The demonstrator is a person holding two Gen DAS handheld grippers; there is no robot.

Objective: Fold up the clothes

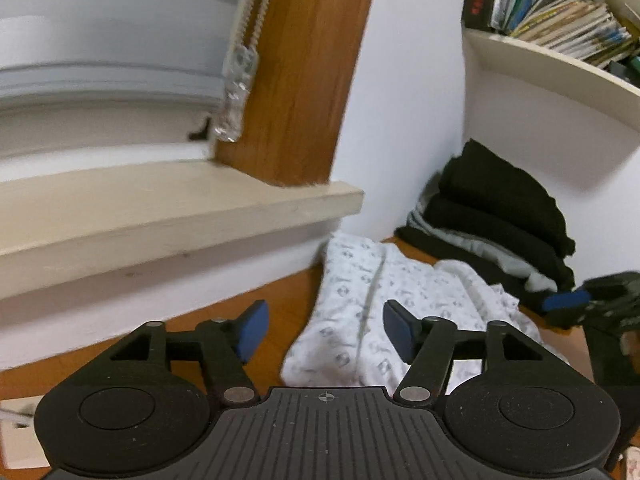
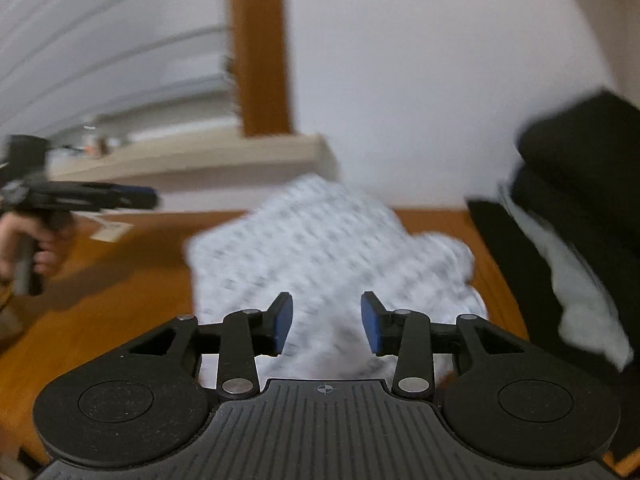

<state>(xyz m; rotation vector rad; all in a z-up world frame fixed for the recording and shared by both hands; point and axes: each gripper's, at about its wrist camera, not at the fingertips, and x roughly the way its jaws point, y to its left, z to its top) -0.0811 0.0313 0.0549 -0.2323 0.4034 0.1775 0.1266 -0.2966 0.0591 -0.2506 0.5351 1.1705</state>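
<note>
A white garment with a small grey print (image 1: pixel 360 312) lies folded on the wooden table, against the white wall. My left gripper (image 1: pixel 325 334) hovers over its near left edge, jaws open, nothing between the blue pads. In the right wrist view the same garment (image 2: pixel 320 248) is blurred and fills the middle. My right gripper (image 2: pixel 326 328) stands open above its near part, pads apart and not pressing cloth. The right gripper (image 1: pixel 592 304) also shows at the right edge of the left wrist view. The left gripper (image 2: pixel 100 196) shows at the left in the right wrist view, held by a hand.
A stack of folded black and grey clothes (image 1: pixel 500 224) sits at the right by the wall. A beige window sill (image 1: pixel 160 208) and wooden post (image 1: pixel 304 80) rise at the left. A shelf with books (image 1: pixel 568 28) hangs above. A white paper (image 2: pixel 112 232) lies on the table.
</note>
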